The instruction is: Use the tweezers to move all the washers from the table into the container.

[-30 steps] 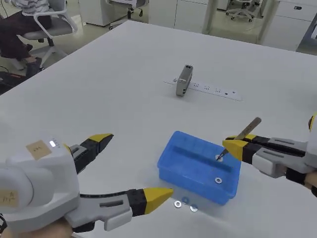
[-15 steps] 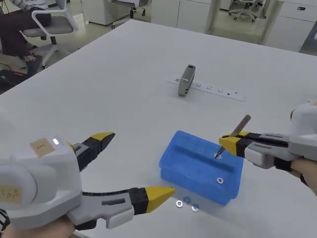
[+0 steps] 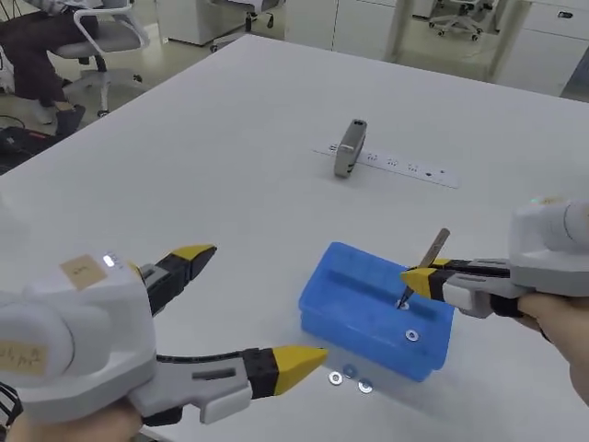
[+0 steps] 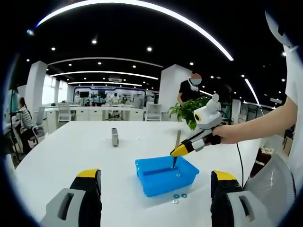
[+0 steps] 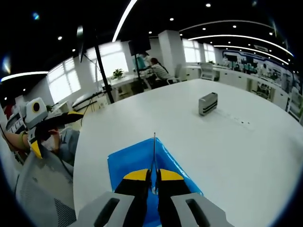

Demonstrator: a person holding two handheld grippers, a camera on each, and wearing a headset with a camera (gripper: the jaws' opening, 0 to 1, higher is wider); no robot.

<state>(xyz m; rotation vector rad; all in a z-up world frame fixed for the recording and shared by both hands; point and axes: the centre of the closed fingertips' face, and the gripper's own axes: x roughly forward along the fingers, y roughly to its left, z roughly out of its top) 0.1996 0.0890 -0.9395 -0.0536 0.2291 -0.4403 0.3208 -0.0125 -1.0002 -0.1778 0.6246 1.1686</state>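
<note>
Steeper now than a second ago, the tweezers [image 3: 433, 250] stand clenched in the right gripper [image 3: 416, 276], tips dipped into the blue container [image 3: 354, 295], possibly touching its floor. One washer [image 3: 411, 336] lies inside; three washers [image 3: 349, 373] lie on the worktop [image 3: 230, 166] just beside its near wall. The left gripper [image 3: 253, 306] hangs released, jaws wide.

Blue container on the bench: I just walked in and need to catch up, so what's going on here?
A person is moving washers off the table into the blue container with tweezers. The right tongs are shut on the tweezers, whose tip points down inside the container, where one washer lies. Three washers lie on the table beside the container's near wall. The left tongs are open and hold nothing, hovering near the container.
</note>
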